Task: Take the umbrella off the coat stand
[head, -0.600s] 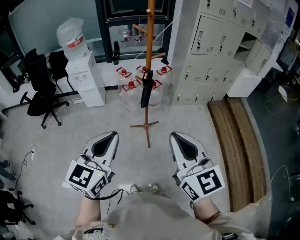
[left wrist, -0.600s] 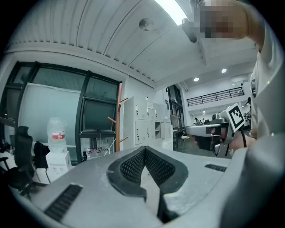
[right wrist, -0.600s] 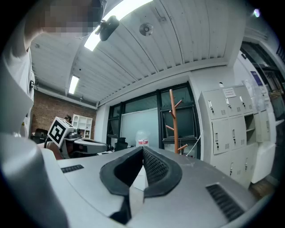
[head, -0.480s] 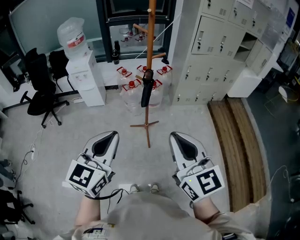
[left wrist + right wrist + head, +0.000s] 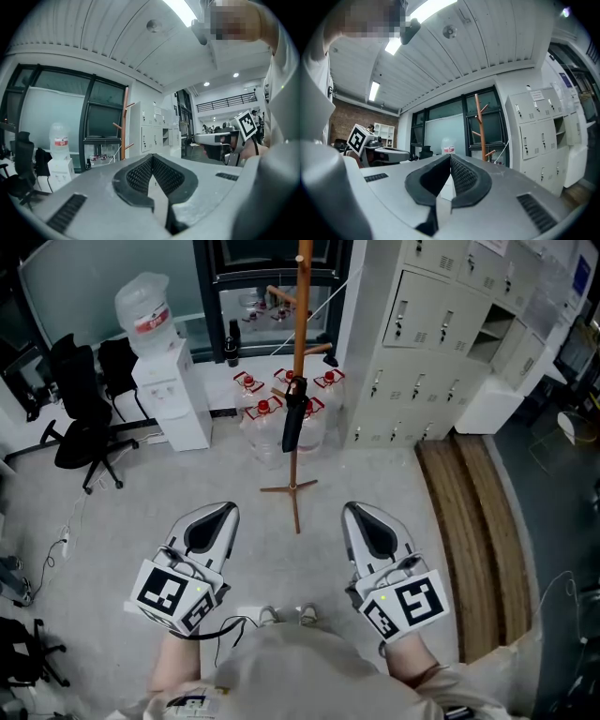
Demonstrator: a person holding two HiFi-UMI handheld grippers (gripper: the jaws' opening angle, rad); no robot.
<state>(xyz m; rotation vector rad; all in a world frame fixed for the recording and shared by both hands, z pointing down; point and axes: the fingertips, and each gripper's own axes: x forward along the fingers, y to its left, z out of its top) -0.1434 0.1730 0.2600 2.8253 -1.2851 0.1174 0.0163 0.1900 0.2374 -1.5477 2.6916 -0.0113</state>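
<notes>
A folded black umbrella (image 5: 292,423) hangs from a peg of the wooden coat stand (image 5: 298,343), which rises in the middle of the room in the head view. The stand's upper part (image 5: 124,124) shows far off in the left gripper view, and as a thin orange post (image 5: 480,126) in the right gripper view. My left gripper (image 5: 223,512) and right gripper (image 5: 352,513) are held side by side close to my body, well short of the stand. Both are shut with nothing between the jaws.
A water dispenser (image 5: 169,381) stands left of the stand, with several water jugs (image 5: 262,418) behind its base. Grey lockers (image 5: 441,334) line the right side. Black office chairs (image 5: 80,413) stand at the left. A wooden strip (image 5: 483,540) runs along the floor at the right.
</notes>
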